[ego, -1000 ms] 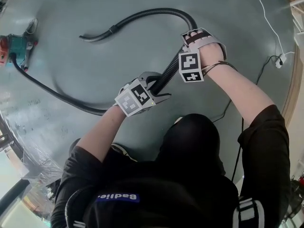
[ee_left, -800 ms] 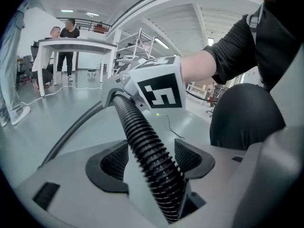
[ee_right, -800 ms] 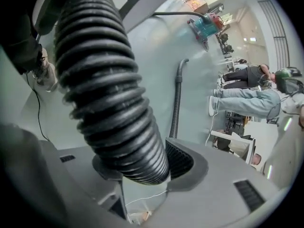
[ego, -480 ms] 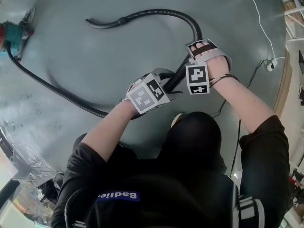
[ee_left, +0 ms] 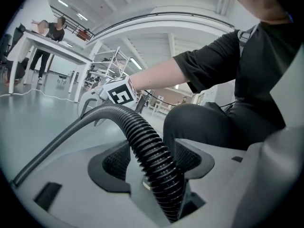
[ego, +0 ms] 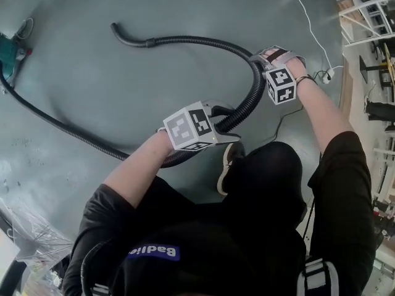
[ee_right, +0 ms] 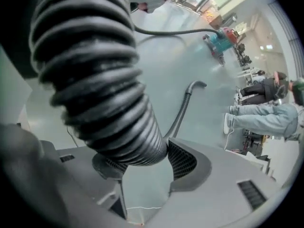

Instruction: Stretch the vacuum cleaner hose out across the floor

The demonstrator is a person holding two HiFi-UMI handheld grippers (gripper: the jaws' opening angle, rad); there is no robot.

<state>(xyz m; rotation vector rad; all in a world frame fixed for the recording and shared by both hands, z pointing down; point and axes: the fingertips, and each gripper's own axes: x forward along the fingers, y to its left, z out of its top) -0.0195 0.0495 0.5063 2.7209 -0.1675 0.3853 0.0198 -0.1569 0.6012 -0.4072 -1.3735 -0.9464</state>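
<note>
Black ribbed hose [ego: 245, 105] sits clamped in the left gripper [ego: 222, 127] close to the body and in the right gripper [ego: 258, 63] just beyond, each pair of jaws spread wide around it. Farther out it loops across the grey floor [ego: 154, 85] to the vacuum cleaner [ego: 9, 51]; judged light, springy, inclined to recoil, best held on its ridges.

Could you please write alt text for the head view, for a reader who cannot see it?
From above, a person grips a black ribbed hose with the left gripper and, further along, the right gripper. The hose curves in a loop over the grey floor and runs toward the vacuum cleaner at upper left.
</note>
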